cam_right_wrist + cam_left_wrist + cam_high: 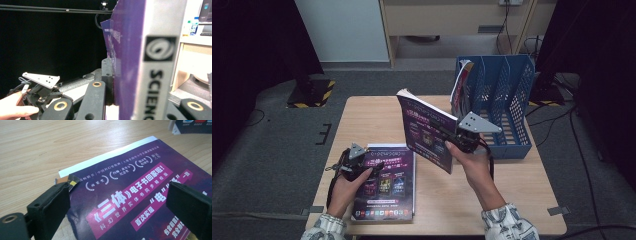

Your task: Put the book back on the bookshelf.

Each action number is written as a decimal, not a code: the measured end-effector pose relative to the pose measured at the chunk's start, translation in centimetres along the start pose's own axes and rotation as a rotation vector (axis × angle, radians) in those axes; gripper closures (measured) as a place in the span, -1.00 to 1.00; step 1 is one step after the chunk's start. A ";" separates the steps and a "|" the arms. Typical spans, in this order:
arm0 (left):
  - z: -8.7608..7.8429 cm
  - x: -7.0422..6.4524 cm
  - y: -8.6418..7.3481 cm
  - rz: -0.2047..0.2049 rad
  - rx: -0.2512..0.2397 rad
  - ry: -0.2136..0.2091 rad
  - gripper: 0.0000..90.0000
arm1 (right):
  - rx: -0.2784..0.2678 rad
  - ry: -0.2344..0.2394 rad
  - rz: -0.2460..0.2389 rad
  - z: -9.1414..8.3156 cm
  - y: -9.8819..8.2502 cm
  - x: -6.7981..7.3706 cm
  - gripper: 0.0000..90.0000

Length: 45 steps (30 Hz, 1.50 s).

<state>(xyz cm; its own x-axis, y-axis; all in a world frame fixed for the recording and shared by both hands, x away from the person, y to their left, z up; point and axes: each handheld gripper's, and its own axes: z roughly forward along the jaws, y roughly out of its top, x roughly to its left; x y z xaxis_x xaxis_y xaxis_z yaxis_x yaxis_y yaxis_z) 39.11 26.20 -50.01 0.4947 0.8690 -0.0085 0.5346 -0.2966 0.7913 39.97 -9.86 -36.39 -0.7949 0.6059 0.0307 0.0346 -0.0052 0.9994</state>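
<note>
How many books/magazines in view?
3: a purple book lifted off the table, clamped in the right gripper; a matching one flat on the table under the left gripper; one upright in the blue rack. The rack may hide more.

I note a blue slotted file rack (507, 100) standing at the far right of the wooden table (362, 120), with one magazine (460, 85) upright in its leftmost compartment. Beyond the table I see grey floor, a black stand foot with yellow-black hazard tape (312, 92), a pale cabinet (452, 20) and trailing cables (557, 120).
</note>
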 end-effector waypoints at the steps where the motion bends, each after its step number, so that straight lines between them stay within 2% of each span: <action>1: 0.0 0.0 0.0 0.001 0.000 0.000 -0.89 | 0.001 -0.002 0.000 -0.1 0.1 0.0 0.84; 12: -0.1 -0.1 0.0 0.006 0.002 0.001 -0.88 | 0.016 -0.002 -0.014 -1.7 0.3 0.4 0.84; 17: 0.0 -0.2 0.0 0.008 0.003 0.001 -0.89 | 0.037 -0.008 -0.027 -3.1 -0.2 0.2 0.84; 25: 0.0 -0.2 0.1 0.015 0.007 0.002 -0.89 | 0.047 -0.013 -0.018 -4.8 -0.8 -0.1 0.84; 45: 0.0 -0.2 0.0 0.010 0.002 0.008 -0.89 | 0.055 -0.033 -0.022 -8.7 -1.1 -0.4 0.84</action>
<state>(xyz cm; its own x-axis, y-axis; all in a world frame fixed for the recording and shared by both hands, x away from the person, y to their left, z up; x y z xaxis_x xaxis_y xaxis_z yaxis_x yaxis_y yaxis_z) 39.02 25.98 -49.98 0.4948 0.8690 0.0041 0.5311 -0.3061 0.7901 34.97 -16.98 -37.35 -0.7756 0.6311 0.0068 0.0508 0.0517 0.9974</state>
